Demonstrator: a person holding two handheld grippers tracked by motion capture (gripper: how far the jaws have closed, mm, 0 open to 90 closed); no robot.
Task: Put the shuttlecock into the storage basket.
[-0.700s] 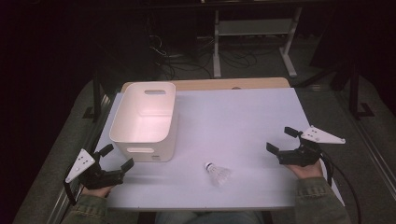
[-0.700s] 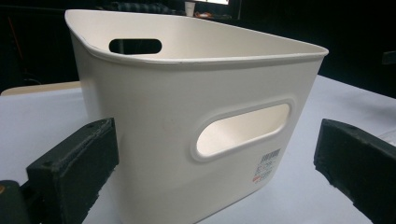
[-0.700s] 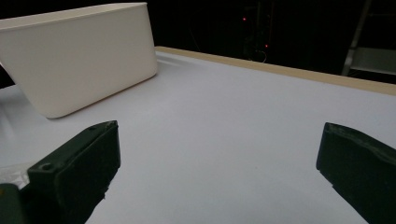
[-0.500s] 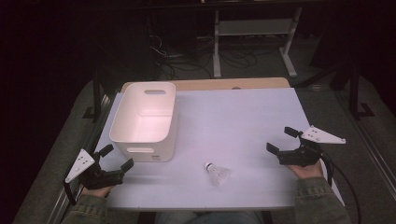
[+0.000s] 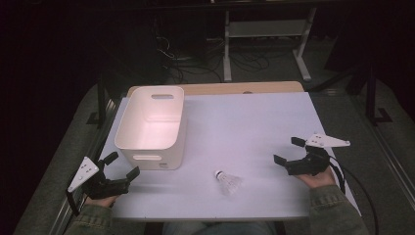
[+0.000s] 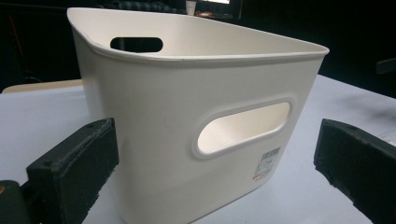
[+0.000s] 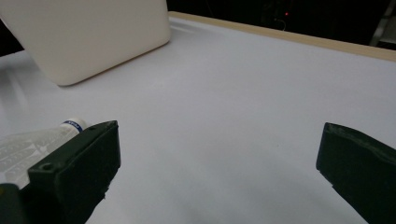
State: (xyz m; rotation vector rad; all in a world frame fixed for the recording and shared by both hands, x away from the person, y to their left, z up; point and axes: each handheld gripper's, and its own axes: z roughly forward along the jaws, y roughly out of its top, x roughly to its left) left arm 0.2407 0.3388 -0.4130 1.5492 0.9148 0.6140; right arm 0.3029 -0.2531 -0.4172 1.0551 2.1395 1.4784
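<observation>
White covers the surface [image 5: 254,127], with a strip of pale wood along its far edge. At the near left corner, the left hand-held gripper [image 5: 121,166] rests in a hand, its jaws spread apart with nothing between them; it points toward the near end of the bin [image 5: 151,125]. In the left gripper view the bin [image 6: 187,116] stands close ahead of the jaws, apart from them, its handle slot and a small barcode label facing the camera. The bin stands upright on the left half of the surface, open and cream-white. Right of it, near the front edge, a shuttlecock [image 5: 227,181] lies on its side, cork end pointing far-left. It also shows at the left edge of the right gripper view, behind the left jaw. Well to the right, the right hand-held gripper [image 5: 288,152] rests near the right edge, jaws wide apart and holding nothing, aimed left.
</observation>
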